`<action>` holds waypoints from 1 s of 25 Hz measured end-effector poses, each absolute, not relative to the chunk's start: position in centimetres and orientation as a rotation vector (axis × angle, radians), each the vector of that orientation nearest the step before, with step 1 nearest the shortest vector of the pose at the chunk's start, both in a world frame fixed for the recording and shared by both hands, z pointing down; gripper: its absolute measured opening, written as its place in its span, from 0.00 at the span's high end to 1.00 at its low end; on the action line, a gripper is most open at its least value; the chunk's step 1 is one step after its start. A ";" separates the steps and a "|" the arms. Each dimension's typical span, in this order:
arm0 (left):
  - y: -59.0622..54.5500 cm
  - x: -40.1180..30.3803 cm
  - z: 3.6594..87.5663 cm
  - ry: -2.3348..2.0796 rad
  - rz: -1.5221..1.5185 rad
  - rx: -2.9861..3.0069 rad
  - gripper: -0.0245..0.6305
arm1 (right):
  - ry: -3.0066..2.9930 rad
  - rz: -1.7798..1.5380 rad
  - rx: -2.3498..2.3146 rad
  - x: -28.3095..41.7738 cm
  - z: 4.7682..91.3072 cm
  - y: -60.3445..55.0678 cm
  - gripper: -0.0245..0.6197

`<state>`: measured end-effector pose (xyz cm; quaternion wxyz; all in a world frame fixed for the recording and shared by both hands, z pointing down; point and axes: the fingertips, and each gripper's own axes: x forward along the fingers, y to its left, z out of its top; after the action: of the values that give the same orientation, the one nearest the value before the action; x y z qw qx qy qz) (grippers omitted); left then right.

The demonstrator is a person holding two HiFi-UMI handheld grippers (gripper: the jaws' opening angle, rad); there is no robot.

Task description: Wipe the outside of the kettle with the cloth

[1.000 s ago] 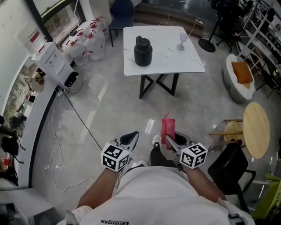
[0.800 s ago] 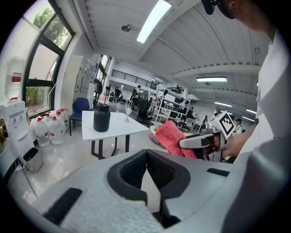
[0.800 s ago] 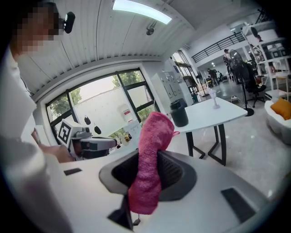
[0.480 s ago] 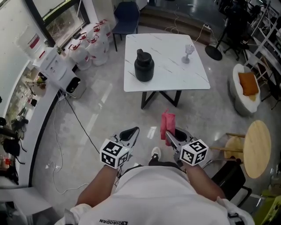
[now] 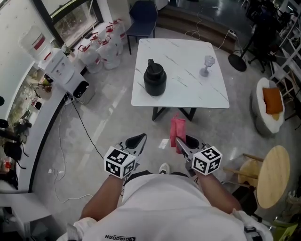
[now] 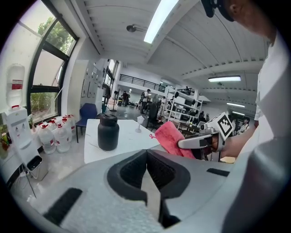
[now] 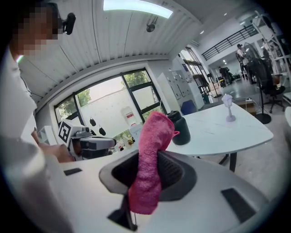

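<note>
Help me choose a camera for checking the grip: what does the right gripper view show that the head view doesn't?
Only the right gripper view shows the right gripper up close, its jaws pinching the pink cloth, and the ceiling light. Only the head view shows the round wooden table, the water jugs and the cable on the floor. Both show the black kettle on the white table, the glass, the cloth and the left gripper.

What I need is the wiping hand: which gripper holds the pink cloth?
The right gripper: its jaws are shut on the pink cloth, which sticks up between them. The left gripper is shut with nothing in it.
</note>
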<state>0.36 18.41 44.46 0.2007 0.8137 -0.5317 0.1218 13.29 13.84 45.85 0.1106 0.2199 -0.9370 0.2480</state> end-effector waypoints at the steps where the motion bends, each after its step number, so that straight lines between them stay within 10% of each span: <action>1: 17.9 0.4 44.5 -1.491 0.340 2.270 0.95 | -2.750 0.729 0.640 13.4 46.1 13.3 0.79; 25: 7.4 -3.9 46.0 -1.429 0.343 2.281 0.95 | -2.700 0.761 0.702 10.0 48.0 3.5 0.79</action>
<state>-3.86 7.39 45.98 0.2124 0.8214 -0.5147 0.1234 9.96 3.52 47.99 0.1246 0.2408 -0.9264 0.2612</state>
